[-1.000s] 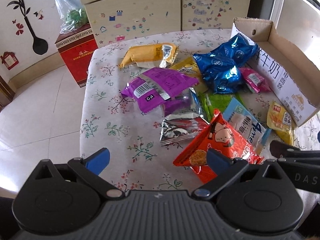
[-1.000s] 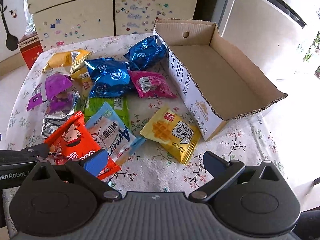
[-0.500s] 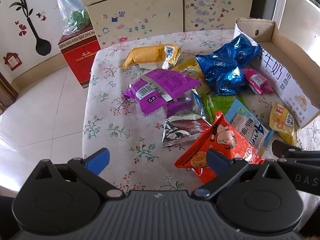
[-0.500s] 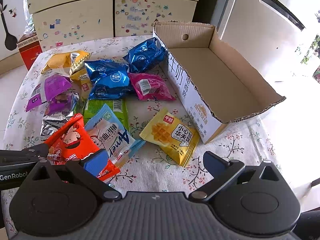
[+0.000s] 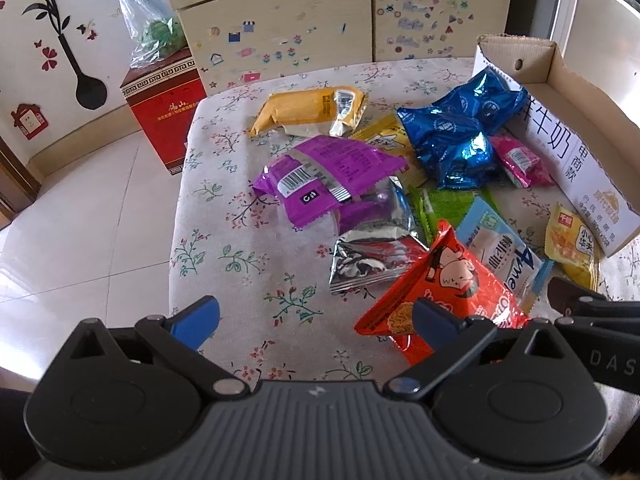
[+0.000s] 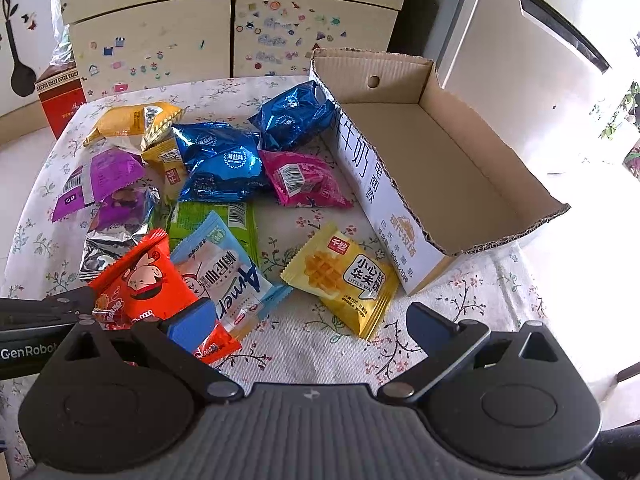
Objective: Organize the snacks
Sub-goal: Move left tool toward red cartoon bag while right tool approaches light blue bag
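Snacks lie scattered over my flowered tablecloth (image 5: 224, 216), none yet in the cardboard box (image 6: 452, 168), which stands open on the right side of the table. My left gripper (image 5: 316, 316) hangs above the near edge with its fingers spread wide and nothing between them; its right finger overlaps the red noodle packet (image 5: 448, 280) in the left wrist view, though I cannot tell whether it touches. My right gripper (image 6: 312, 318) is likewise spread and holds nothing, its left finger over the same red packet's near corner. Just beyond the opening lies the yellow waffle packet (image 6: 344, 276), flat on the cloth, near the box's front corner. A light blue packet (image 6: 224, 272) lies partly under the red one and over a green packet (image 6: 236, 216). Farther back are a pink packet (image 6: 304, 180) beside the box wall, two blue foil bags (image 6: 224, 160), one leaning on the box, a purple packet (image 5: 328, 176) over a silver foil one (image 5: 368, 260), and an orange-yellow packet (image 5: 308, 108). A red carton (image 5: 164, 108) stands on the floor past the table's far left corner.
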### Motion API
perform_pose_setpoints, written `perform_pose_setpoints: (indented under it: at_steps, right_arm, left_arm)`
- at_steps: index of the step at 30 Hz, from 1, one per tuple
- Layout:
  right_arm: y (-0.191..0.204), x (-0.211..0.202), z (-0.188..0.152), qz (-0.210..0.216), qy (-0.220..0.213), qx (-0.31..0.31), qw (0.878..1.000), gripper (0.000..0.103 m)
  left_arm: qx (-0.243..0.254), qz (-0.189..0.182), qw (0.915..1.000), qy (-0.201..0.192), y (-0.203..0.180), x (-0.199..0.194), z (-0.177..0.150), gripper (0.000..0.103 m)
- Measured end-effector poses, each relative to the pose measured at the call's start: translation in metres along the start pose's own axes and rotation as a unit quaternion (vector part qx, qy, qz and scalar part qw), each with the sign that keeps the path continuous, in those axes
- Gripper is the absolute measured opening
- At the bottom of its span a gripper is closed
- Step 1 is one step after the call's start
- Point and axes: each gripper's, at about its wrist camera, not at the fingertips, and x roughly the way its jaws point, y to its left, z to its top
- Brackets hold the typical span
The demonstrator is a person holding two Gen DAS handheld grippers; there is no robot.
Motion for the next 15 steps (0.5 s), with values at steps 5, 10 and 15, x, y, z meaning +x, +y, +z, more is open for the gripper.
perform_pose_setpoints:
  at_steps: [5,10,15]
  right_arm:
    - [0.0000,0.0006,-0.0001,0.000,-0.001,0.000,1.000,0.103]
    - [0.0003,0.0015,-0.0008,-0.002,-0.002,-0.001,1.000,0.103]
    - [0.0001,0.0021,-0.0007,-0.002,-0.002,-0.001,1.000,0.103]
  left_arm:
    - [-0.002,-0.001,1.0000,0.001,0.0003,0.0005,-0.0002,0.101]
    - [-0.003,0.003,1.0000,0.003,-0.0007,0.0011,-0.0010,0.101]
    - [-0.002,0.007,1.0000,0.004,-0.0019,0.0016,-0.0013,0.101]
